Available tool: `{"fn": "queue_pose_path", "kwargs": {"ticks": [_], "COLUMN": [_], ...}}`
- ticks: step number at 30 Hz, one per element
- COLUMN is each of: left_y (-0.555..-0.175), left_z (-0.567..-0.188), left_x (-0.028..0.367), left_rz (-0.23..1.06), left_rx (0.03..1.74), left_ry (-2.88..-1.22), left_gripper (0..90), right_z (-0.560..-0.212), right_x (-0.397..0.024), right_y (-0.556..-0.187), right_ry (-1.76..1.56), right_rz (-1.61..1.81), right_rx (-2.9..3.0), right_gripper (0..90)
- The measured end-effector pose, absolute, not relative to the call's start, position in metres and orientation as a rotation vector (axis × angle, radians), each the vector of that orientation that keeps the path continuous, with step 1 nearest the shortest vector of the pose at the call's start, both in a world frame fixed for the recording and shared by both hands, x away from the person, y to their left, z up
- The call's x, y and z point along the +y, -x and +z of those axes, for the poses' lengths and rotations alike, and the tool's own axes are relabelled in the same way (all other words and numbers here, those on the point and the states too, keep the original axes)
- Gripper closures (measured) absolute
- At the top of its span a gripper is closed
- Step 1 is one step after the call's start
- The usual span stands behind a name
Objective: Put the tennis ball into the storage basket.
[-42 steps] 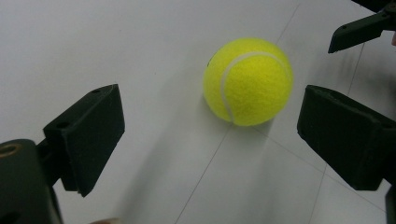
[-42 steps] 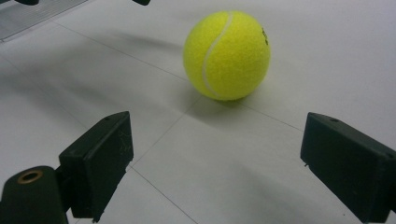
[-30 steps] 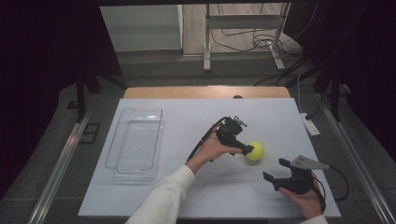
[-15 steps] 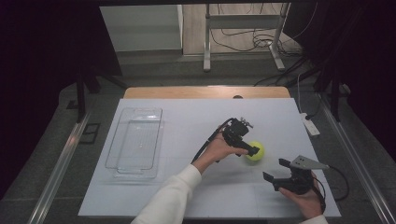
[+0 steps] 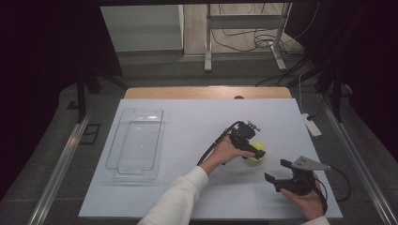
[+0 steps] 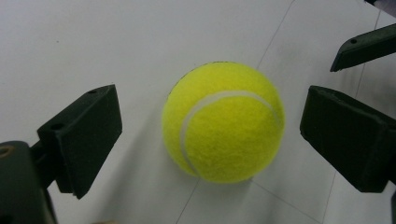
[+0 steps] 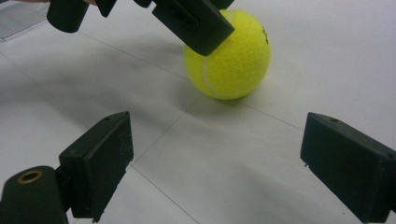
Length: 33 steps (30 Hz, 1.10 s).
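Note:
A yellow tennis ball rests on the white table, right of centre. My left gripper is lowered over it and open. In the left gripper view the ball lies between the two black jaws with a gap on each side. My right gripper hovers open near the front right, empty, aimed at the ball. The right gripper view has a finger of the left gripper in front of the ball's top. One right gripper finger appears at the upper right of the left gripper view.
A clear plastic tray lies empty on the table's left side. A small white block with a cable sits at the right edge. Dark floor and metal rails surround the table.
My left gripper has moved right and down until its jaws straddle the ball. The ball and my right gripper have stayed put.

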<state>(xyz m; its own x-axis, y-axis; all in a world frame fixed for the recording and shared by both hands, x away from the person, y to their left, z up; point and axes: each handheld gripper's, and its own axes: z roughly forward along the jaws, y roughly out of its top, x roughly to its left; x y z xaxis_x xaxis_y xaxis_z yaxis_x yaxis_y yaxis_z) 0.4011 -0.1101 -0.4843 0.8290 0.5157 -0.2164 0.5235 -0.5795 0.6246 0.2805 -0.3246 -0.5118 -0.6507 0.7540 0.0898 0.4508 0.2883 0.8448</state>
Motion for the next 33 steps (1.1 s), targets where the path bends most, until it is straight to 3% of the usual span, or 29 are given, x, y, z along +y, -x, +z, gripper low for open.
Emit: {"fn": "queue_pose_path", "kwargs": {"ticks": [13, 21, 33], "left_y": [-0.400, -0.397, -0.398], "left_z": [-0.492, -0.494, -0.489], "left_x": [-0.119, -0.122, -0.116], "left_rz": [-0.020, -0.016, 0.018], "left_rx": [0.757, 0.741, 0.745], "left_ry": [-2.328, -2.348, -2.342], "left_gripper": [10.5, 25.2, 26.9], "right_z": [-0.512, -0.512, -0.511], "right_x": [-0.325, -0.325, -0.326], "right_y": [-0.280, -0.280, -0.280], "right_ry": [-1.090, -1.089, -1.091], "right_rz": [1.299, 1.301, 1.303], "right_rx": [2.236, 2.235, 2.228], "right_gripper": [9.7, 9.7, 9.7]}}
